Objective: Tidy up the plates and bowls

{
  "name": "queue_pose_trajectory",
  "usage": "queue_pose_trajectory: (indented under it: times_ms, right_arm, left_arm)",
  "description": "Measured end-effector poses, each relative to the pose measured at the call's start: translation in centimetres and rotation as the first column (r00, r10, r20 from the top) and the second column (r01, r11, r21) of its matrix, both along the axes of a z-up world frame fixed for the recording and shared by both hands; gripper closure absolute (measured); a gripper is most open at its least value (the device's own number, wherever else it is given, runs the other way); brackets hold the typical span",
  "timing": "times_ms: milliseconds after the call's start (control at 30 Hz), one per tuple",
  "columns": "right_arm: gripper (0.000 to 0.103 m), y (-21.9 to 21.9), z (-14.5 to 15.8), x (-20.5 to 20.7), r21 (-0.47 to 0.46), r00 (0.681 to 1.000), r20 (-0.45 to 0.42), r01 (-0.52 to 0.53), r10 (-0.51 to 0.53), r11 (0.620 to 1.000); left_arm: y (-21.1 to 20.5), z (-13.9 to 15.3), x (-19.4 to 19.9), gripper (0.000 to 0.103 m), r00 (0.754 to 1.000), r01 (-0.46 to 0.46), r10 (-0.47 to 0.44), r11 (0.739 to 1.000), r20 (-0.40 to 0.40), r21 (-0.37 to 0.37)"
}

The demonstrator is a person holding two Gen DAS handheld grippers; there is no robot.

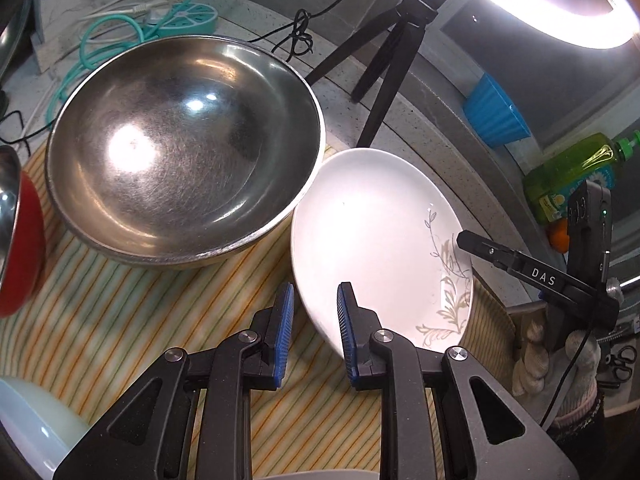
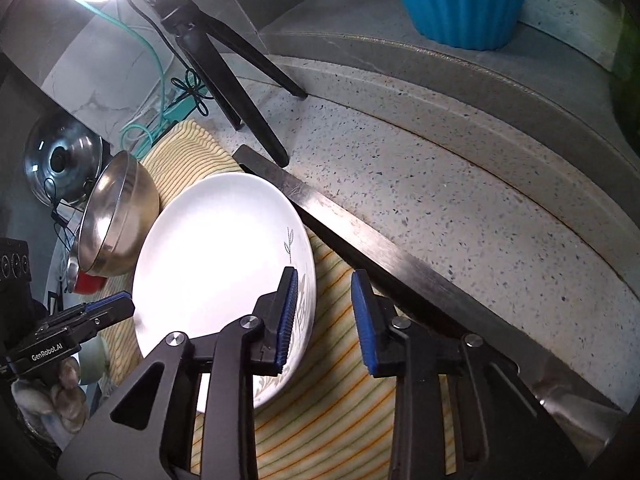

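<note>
While both grippers straddle its opposite rims, white plate [image 1: 372, 232] lies untouched.

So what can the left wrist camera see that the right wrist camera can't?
Only the left wrist view shows the green soap bottle, and it looks right down into the big steel bowl. Only the right wrist view shows the shiny pot lid with a black knob, and it sees that bowl from the side. Both show the white plate with the leaf pattern, the striped cloth, the black tripod and the blue cup.
</note>
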State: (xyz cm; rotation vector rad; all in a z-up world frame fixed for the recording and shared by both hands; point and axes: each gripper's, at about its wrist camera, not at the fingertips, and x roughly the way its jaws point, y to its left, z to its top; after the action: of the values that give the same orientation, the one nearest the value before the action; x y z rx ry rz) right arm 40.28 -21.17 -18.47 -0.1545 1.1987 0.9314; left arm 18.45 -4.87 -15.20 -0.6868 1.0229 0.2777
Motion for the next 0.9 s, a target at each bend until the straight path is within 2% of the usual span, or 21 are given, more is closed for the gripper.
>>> queue_pose_trajectory:
  times_ms: [367,667,900]
  right_arm:
    - [0.093,1.6,-1.3,0.3,0.008,0.998,-0.053,-0.040,0.041,0.999]
    - [0.093,2.0,-0.7,-0.7,-0.035,0.999,0.002,-0.047,0.047,0.998]
    - [0.093,1.0,-0.5,-1.5,-0.032,0.999,-0.010,-0.040,0.040,0.999]
  left_arm:
    - [0.2,-0.8,0.8,0.086,1.000,0.016,-0.016,1.000,-0.017,-0.002]
    - [-0.2,-0.7,1.2,0.086,0.998,0.047,-0.046,0.998,-0.034,0.043]
    - [-0.5,0.0,1.1,0.086,0.997,0.077,-0.075,0.995,-0.029,0.069]
